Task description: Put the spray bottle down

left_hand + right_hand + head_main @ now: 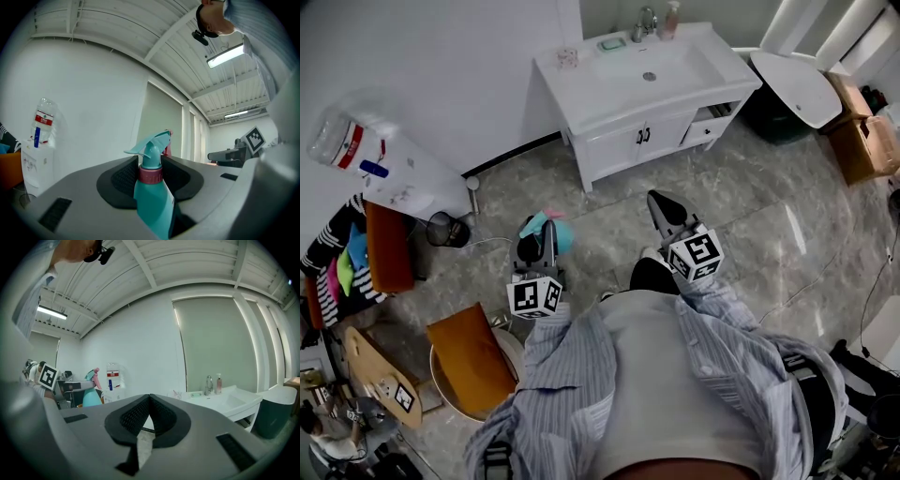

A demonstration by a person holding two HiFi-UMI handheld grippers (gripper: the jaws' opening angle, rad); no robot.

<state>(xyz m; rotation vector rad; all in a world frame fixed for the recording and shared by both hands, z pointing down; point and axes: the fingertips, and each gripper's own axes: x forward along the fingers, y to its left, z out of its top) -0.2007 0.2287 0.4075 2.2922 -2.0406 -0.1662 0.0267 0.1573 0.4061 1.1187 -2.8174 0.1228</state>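
The spray bottle (152, 197) is teal with a pink collar and a teal trigger head. It stands upright between the jaws of my left gripper (151, 174), which is shut on its neck and shoulder. From the head view the bottle (553, 231) shows just ahead of the left gripper (542, 242), held above the marble floor. My right gripper (658, 201) is held out beside it to the right. Its jaws meet at the tip (150, 398) with nothing between them. The right gripper view also catches the bottle (92, 398) at its left edge.
A white vanity (619, 112) with a sink, tap and soap bottle stands ahead against the wall. A water dispenser (389, 173) and a black wire bin (447, 230) are at the left, an orange stool (469, 361) near my left side. Cardboard boxes (862, 141) sit far right.
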